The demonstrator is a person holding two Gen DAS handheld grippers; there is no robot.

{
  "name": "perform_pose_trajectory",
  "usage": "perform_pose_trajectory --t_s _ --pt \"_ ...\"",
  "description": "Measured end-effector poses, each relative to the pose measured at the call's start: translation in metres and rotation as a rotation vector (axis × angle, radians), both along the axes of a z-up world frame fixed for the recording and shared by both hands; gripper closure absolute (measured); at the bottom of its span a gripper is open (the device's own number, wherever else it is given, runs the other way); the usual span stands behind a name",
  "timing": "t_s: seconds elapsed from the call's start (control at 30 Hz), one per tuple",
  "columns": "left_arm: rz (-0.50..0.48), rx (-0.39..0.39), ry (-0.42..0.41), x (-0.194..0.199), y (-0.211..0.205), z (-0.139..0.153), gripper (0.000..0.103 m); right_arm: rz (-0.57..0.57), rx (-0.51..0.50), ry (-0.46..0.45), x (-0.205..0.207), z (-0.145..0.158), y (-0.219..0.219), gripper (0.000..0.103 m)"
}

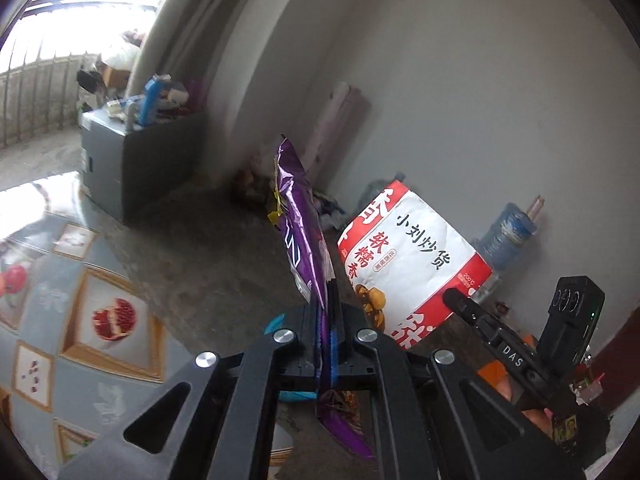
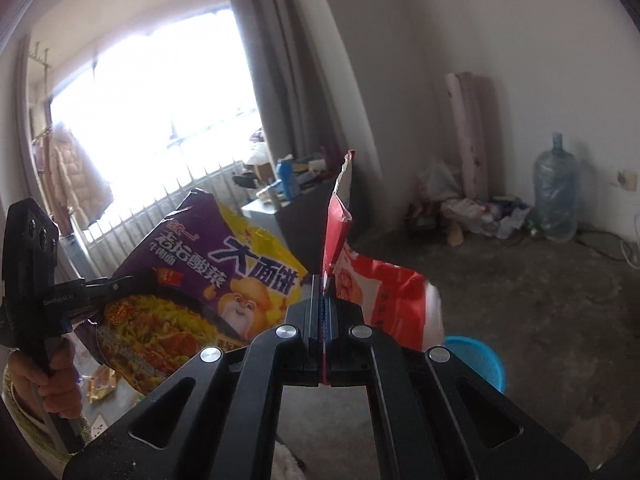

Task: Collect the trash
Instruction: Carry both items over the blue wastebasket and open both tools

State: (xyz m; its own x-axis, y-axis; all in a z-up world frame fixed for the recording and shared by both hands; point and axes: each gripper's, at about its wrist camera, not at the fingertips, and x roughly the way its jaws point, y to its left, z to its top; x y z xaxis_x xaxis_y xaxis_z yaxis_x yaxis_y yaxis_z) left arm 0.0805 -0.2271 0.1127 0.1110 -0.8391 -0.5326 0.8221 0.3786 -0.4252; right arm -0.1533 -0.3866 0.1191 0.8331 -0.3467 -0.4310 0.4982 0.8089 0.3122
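Up close, the left gripper (image 1: 325,308) is clamped tight on a purple noodle wrapper (image 1: 298,216), held edge-on in the air. Beside it the right gripper (image 2: 323,300) pinches a red and white snack bag (image 2: 384,292), also lifted. Below sits a blue basket (image 2: 478,356) on the bare concrete floor (image 2: 520,300); a water jug (image 2: 556,196) stands by the wall.

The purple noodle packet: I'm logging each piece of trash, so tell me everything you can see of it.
The purple noodle packet is a glossy, crinkled foil wrapper, purple and yellow, printed with Chinese lettering, a cartoon animal and a bowl of noodles. It looks empty and flat, with a torn top edge. The left gripper has its jaws shut on it, holding it upright in the air. Nothing else visibly touches it.
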Motion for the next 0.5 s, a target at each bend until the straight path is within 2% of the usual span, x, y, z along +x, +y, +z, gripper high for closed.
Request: perform_pose_trajectory --t_s 0.1,0.27,0.37,0.5 --pt "-0.058 0.124 0.024 0.0 -0.069 -0.03 0.101 -0.061 0.065 0.05 0.0 -0.033 -0.026 0.103" --pt "-0.116 0.327 0.042 0.002 -0.168 -0.1 0.1 -0.129 0.198 0.12 0.012 -0.092 -0.072 0.103" --pt "-0.141 0.392 0.039 0.003 -0.208 -0.131 0.1 -0.165 0.251 0.154 0.024 -0.121 -0.099 0.103" --pt "-0.161 0.458 0.064 0.007 -0.256 -0.174 0.099 -0.182 0.312 0.159 0.03 -0.145 -0.129 0.103"
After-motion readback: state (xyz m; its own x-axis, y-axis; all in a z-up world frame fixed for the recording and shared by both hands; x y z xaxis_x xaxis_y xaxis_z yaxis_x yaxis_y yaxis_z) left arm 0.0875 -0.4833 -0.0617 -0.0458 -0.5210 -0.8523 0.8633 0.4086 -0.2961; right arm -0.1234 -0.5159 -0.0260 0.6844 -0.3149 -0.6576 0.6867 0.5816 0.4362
